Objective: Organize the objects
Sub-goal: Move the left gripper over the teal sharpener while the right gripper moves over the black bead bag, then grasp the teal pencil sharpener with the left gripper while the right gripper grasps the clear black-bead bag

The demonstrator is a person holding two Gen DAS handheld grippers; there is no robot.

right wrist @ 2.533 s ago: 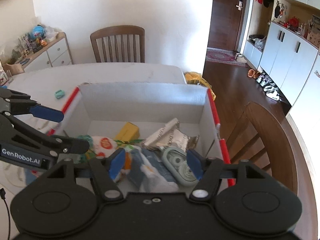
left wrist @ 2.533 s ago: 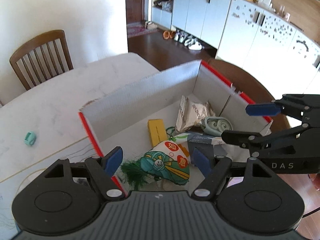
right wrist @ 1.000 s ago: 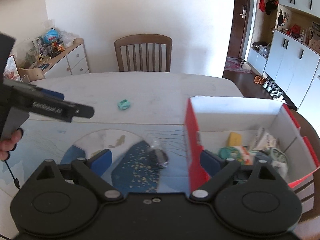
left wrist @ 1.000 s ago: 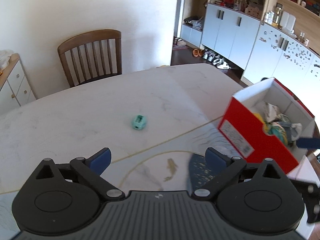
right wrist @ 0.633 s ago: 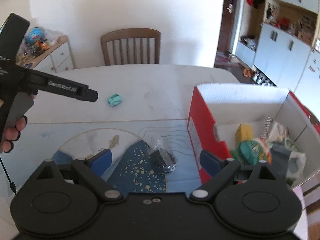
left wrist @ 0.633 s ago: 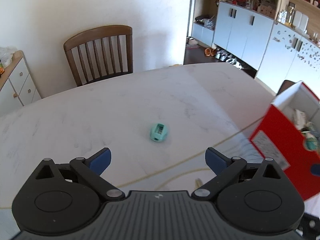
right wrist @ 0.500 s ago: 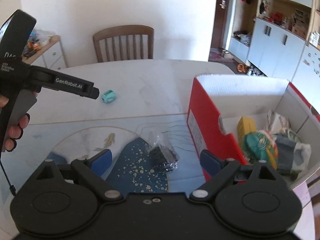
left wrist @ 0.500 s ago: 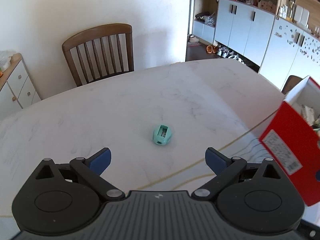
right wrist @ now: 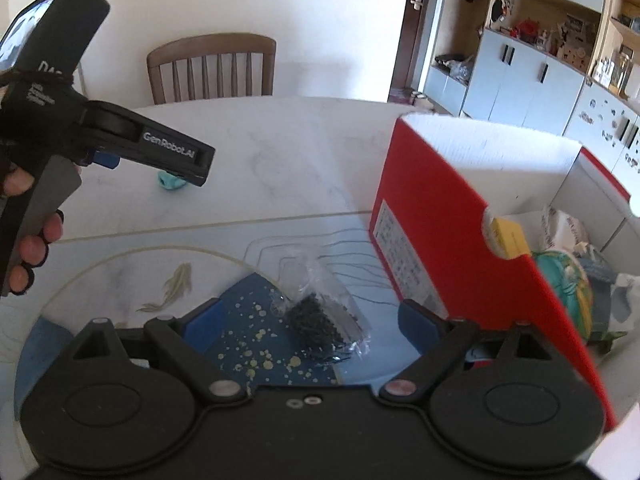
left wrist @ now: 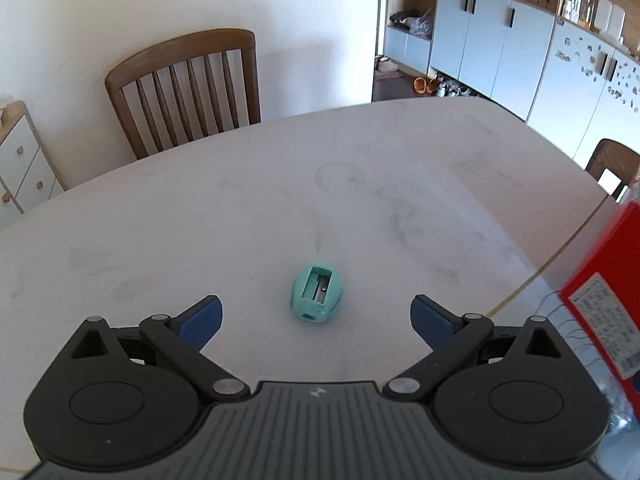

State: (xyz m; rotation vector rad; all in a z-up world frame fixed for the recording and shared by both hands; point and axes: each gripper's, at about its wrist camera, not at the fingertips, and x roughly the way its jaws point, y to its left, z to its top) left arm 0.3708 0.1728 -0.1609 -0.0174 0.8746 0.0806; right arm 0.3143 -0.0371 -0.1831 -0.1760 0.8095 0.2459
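A small teal pencil sharpener (left wrist: 316,297) lies on the white marble table, just ahead of my open left gripper (left wrist: 316,318) and centred between its blue pads. In the right wrist view the sharpener (right wrist: 172,181) is partly hidden under the left gripper's fingers (right wrist: 176,156). My right gripper (right wrist: 310,320) is open over a clear plastic bag of small black pieces (right wrist: 320,314) on the blue painted mat. The red cardboard box (right wrist: 436,220) stands to the right and holds a yellow pack, a teal pouch and wrappers.
A wooden chair (left wrist: 188,88) stands at the table's far edge, another chair (left wrist: 614,160) at the right. The red box's corner (left wrist: 604,312) shows at the right of the left wrist view. A person's hand (right wrist: 28,236) holds the left gripper's handle.
Both grippers left the box. The left one swung left and closed in on the teal sharpener. The right one came down over the bag of black pieces.
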